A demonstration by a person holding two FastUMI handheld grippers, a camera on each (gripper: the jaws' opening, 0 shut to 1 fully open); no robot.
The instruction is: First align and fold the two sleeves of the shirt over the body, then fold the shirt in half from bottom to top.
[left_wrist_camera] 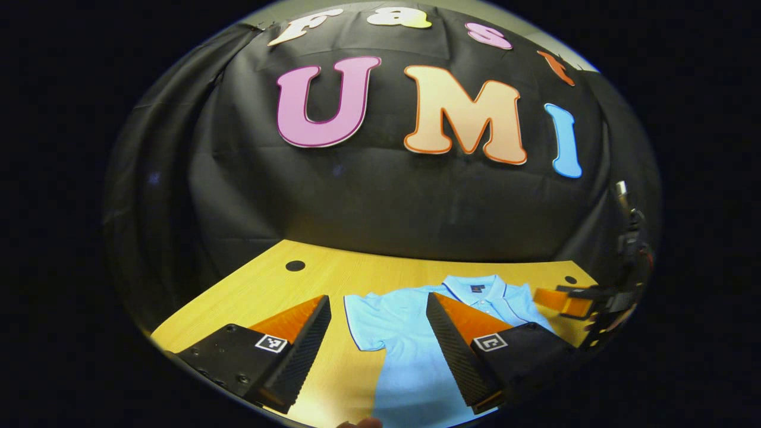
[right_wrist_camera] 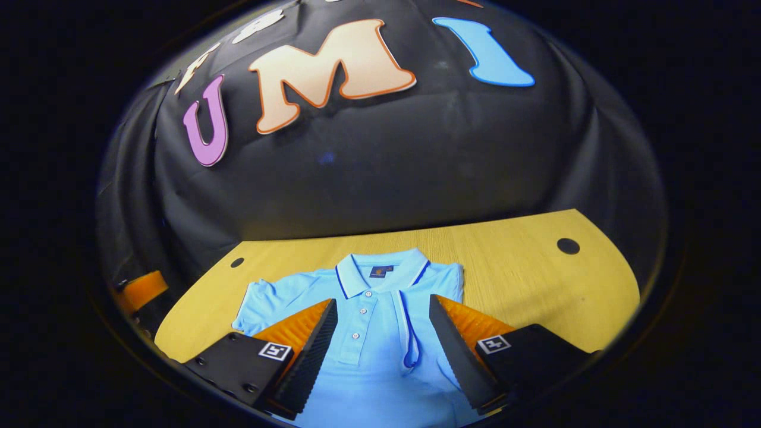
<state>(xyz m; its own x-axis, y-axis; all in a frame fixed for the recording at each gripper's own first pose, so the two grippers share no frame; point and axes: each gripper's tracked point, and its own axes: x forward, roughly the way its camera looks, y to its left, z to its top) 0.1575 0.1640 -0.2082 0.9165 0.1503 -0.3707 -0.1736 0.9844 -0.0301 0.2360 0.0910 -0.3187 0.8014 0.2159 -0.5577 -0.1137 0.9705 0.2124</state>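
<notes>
Right gripper view shows the shirt (right_wrist_camera: pixel 380 333) flat on the surface (right_wrist_camera: pixel 523 279), one sleeve apparently folded in, both the right gripper (right_wrist_camera: pixel 380 351) and left gripper (left_wrist_camera: pixel 377 345) spread and empty; pinch the outstretched sleeve (left_wrist_camera: pixel 365 324) at its hem and lay it squarely over the body.

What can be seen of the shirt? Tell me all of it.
The shirt is a light blue polo of soft knit cloth, lying flat and front up on the wooden table. Its collar has dark trim and a dark label inside, with small buttons below. One sleeve lies spread out; the other sleeve seems folded over the body. Nothing grips it.
</notes>
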